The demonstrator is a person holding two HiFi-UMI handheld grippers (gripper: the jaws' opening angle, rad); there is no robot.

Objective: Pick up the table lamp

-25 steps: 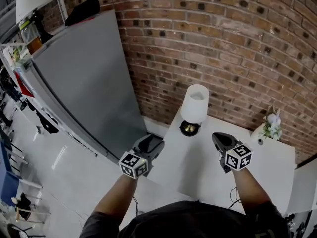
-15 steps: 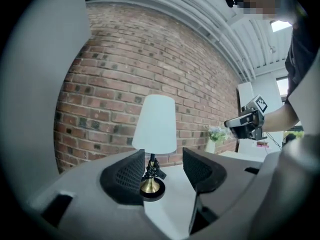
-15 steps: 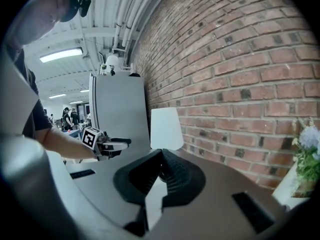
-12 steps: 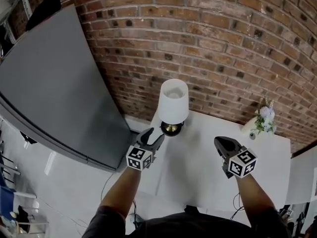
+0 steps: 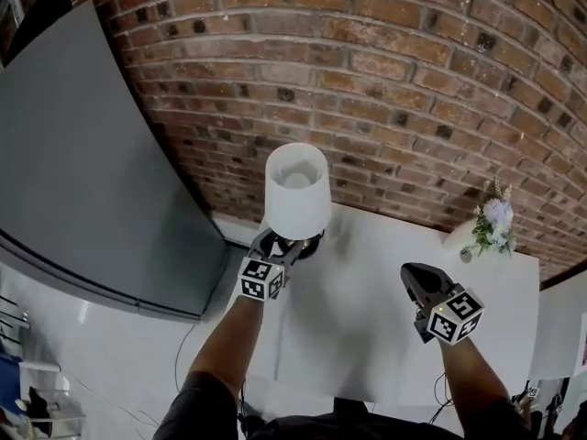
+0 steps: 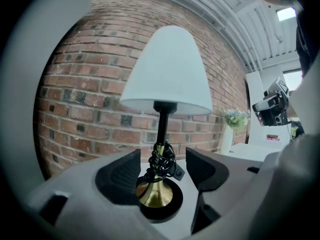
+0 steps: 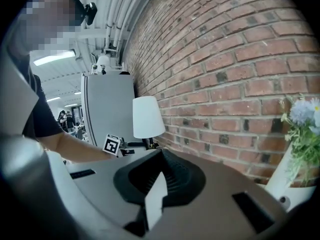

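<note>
White vase (image 5: 459,239) w/ pale flowers (image 5: 496,216) sits at the far right of the white table (image 5: 367,324), by the brick wall (image 5: 413,81). Table lamp (image 5: 297,191) stands far left on the table. It has a white shade, brass foot (image 6: 154,194) and black cord (image 6: 161,161) coiled round the stem. Left gripper (image 6: 162,165) is open, jaws just widened, one either side of the stem, not pressing. Right gripper (image 5: 415,275) is closed, near right, well apart from the lamp. Tall grey cabinet (image 5: 83,172) stands left of the table. B/w square markers on both grippers' cubes.

My head camera looks steeply down on the worktop (image 5: 367,337), the left jaws' camera sits low and close before the table lamp (image 6: 165,74), the right's faces across from farther off, all three sharing that lamp.
</note>
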